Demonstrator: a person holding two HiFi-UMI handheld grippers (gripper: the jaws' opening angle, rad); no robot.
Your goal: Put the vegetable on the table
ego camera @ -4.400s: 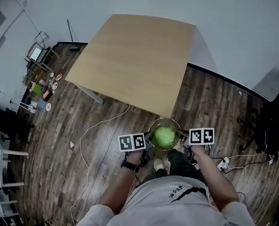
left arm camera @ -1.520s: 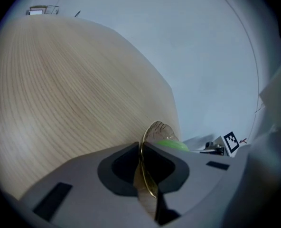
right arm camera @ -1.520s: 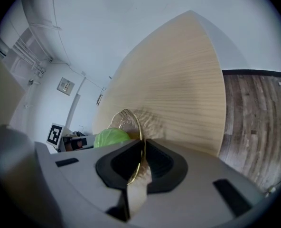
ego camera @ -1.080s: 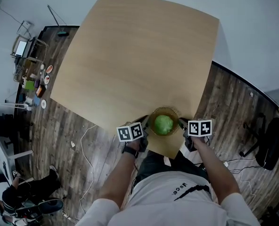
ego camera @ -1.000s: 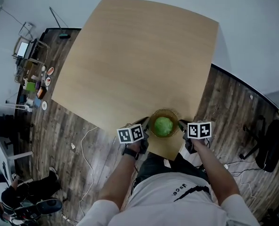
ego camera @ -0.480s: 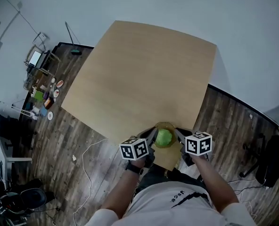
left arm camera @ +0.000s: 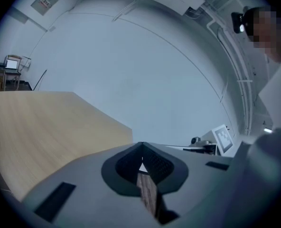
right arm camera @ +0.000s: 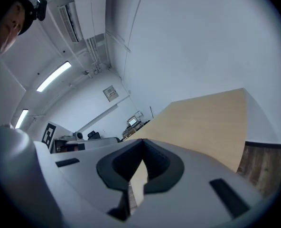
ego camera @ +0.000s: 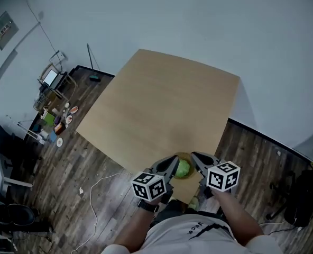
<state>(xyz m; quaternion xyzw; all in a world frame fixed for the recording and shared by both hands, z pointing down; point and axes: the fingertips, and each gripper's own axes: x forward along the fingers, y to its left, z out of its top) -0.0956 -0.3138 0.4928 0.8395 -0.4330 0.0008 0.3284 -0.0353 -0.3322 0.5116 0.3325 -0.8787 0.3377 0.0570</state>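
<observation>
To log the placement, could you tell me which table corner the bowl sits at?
The bowl with the green vegetable sits at the table's corner nearest the person, between the left gripper and right gripper; the other three are bare.

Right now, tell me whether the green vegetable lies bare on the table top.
No, the green vegetable sits inside a bowl at the near corner of the table, as the head view shows.

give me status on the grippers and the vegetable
Left gripper, right gripper: both shut, empty, tilted up. Green vegetable in bowl at near corner of table. Nothing blocking.
</observation>
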